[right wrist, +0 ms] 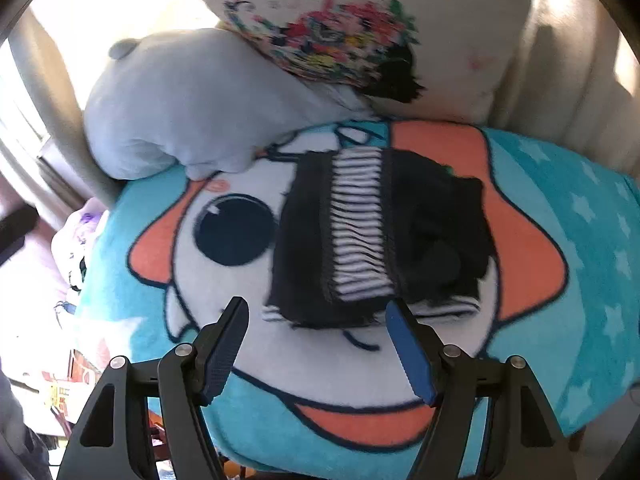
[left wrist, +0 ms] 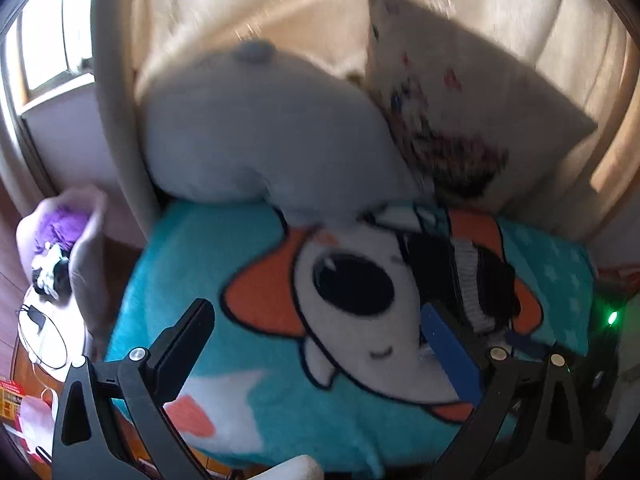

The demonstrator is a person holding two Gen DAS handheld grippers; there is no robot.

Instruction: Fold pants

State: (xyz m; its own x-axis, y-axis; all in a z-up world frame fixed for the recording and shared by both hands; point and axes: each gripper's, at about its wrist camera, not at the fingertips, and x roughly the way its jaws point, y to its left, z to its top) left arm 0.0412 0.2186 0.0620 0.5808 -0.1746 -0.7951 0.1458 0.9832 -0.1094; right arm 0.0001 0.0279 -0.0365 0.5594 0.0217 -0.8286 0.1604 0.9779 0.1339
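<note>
The pants (right wrist: 376, 232) are black with a black-and-white striped band and lie folded in a compact bundle on a teal cartoon-dog blanket (right wrist: 580, 240). In the left wrist view the pants (left wrist: 464, 276) lie at the right, just beyond the right finger. My left gripper (left wrist: 316, 320) is open and empty over the blanket (left wrist: 180, 260), to the left of the pants. My right gripper (right wrist: 316, 316) is open and empty, just short of the near edge of the bundle.
A grey plush toy (right wrist: 192, 108) and a floral pillow (right wrist: 360, 32) lean against the beige chair back (right wrist: 560, 48) behind the pants. To the left, a bag with purple cloth (left wrist: 60, 232) and clutter on the floor (left wrist: 36, 380). The other gripper's green light (left wrist: 612, 316) glows at right.
</note>
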